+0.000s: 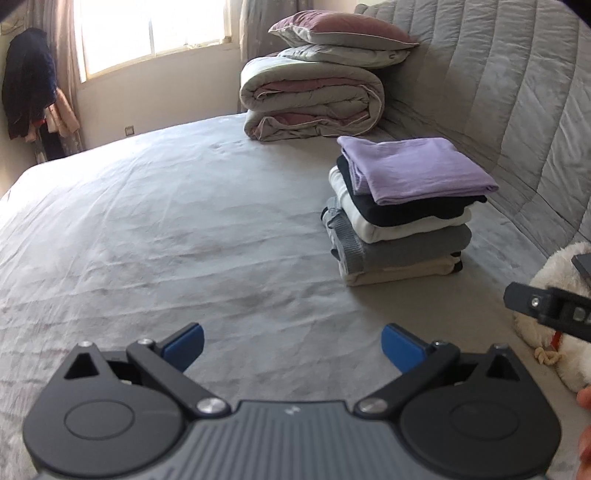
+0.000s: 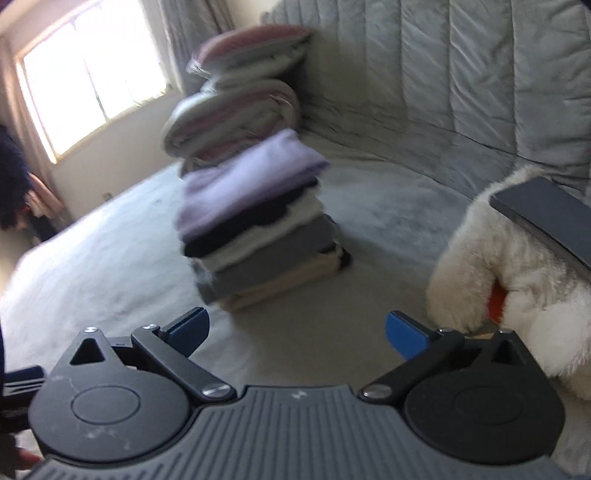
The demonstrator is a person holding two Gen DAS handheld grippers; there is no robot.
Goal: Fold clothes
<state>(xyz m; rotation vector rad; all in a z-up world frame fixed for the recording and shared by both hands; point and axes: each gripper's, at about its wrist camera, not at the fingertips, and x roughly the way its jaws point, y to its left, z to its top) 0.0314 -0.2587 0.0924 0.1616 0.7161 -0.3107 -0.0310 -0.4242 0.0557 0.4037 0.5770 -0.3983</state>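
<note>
A stack of folded clothes [image 1: 402,214] stands on the grey bed sheet [image 1: 166,229], with a lilac garment [image 1: 413,168] on top, then dark, white, grey and beige layers. In the right wrist view the same stack [image 2: 258,229] is blurred, just beyond the fingers. My left gripper [image 1: 291,345] hangs open over bare sheet, nothing between its blue pads [image 1: 186,343]. My right gripper [image 2: 297,332] is open too and holds nothing. Part of the right gripper [image 1: 546,306] shows at the right edge of the left wrist view.
A rolled duvet [image 1: 310,99] with two pillows [image 1: 343,33] sits at the far end by the quilted headboard [image 1: 498,92]. A white plush toy [image 2: 517,280] with a dark flat object [image 2: 546,218] on it lies right of the stack. Window [image 1: 147,33] and hanging clothes [image 1: 29,81] at far left.
</note>
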